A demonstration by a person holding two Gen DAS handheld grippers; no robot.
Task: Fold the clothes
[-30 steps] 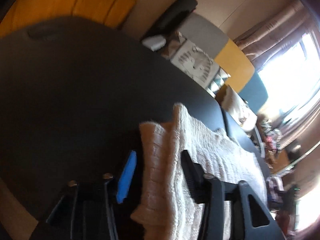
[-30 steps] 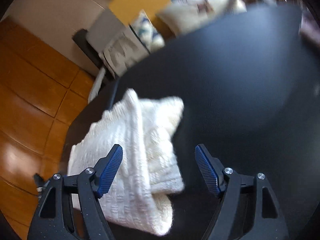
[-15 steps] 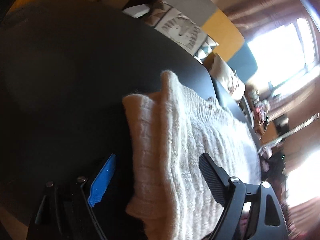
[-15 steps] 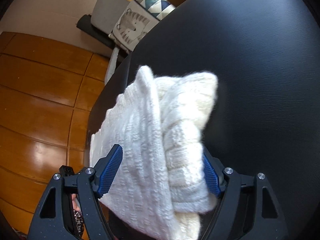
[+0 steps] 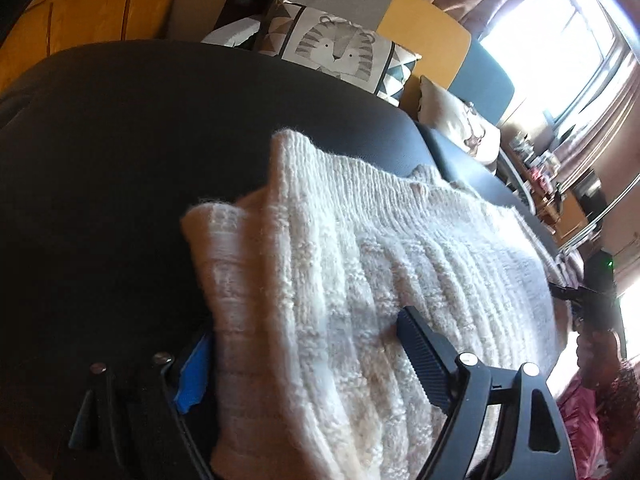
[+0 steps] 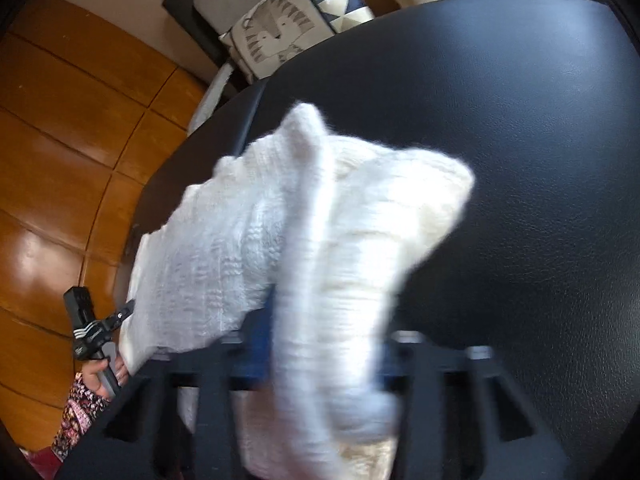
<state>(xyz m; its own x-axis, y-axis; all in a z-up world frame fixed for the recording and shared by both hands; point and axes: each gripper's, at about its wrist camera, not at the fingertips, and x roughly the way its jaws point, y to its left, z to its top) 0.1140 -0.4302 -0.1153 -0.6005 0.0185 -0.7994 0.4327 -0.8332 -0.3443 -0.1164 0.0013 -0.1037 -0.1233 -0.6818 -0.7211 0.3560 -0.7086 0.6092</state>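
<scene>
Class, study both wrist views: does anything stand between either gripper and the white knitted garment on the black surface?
Nothing visible does. The knitted garment already lies between the left gripper's spread fingers, and the right gripper is closing its jaws around a bunched fold of it. Around the garment only the bare black surface shows.

The right gripper [image 6: 324,356] was closing, jaws at nine and three o'clock, knit between them. The left gripper [image 5: 304,356] stood wide, jaws at eight and four o'clock.
</scene>
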